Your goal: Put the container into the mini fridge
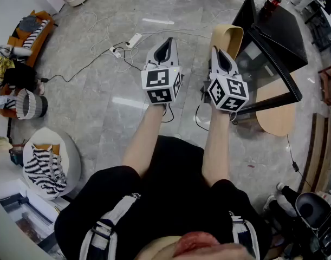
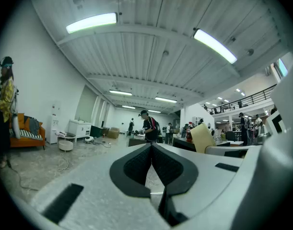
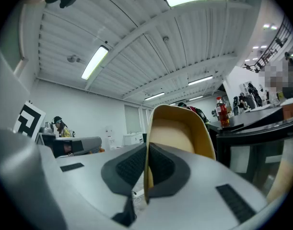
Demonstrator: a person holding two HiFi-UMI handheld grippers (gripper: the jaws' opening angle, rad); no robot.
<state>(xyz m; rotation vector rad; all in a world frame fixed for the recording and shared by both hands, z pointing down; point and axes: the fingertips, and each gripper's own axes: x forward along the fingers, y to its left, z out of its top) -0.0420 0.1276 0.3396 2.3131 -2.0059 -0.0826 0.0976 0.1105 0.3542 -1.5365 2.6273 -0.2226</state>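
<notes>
**A:** Both your bare forearms are stretched straight ahead, side by side, with the marker cubes turned up towards you.

**B:** Your left gripper (image 1: pixel 166 41) points to twelve o'clock over the grey stone floor (image 1: pixel 100 99). In the left gripper view, the left gripper (image 2: pixel 151 147) has its dark pads meeting at the tip with nothing between them.

**A:** Now your right gripper (image 1: pixel 218 50), just beside it at one o'clock. It's clamped on the tan thin-walled container (image 1: pixel 228 36).

**B:** The right gripper view confirms it. The right gripper (image 3: pixel 146 150) has its pads pressed on either side of one thin edge of the container (image 3: pixel 181 128), whose hollow stands up beyond the jaws.

**A:** You're holding the container in the air, off the floor, its open side tipped towards you.

**B:** The black glass-fronted mini fridge (image 1: pixel 281 28) is at two o'clock, just beside the container's right edge. A red-capped dark bottle (image 1: pixel 271 3) stands upright on top of it.

**A:** The container is outside the fridge.
</notes>
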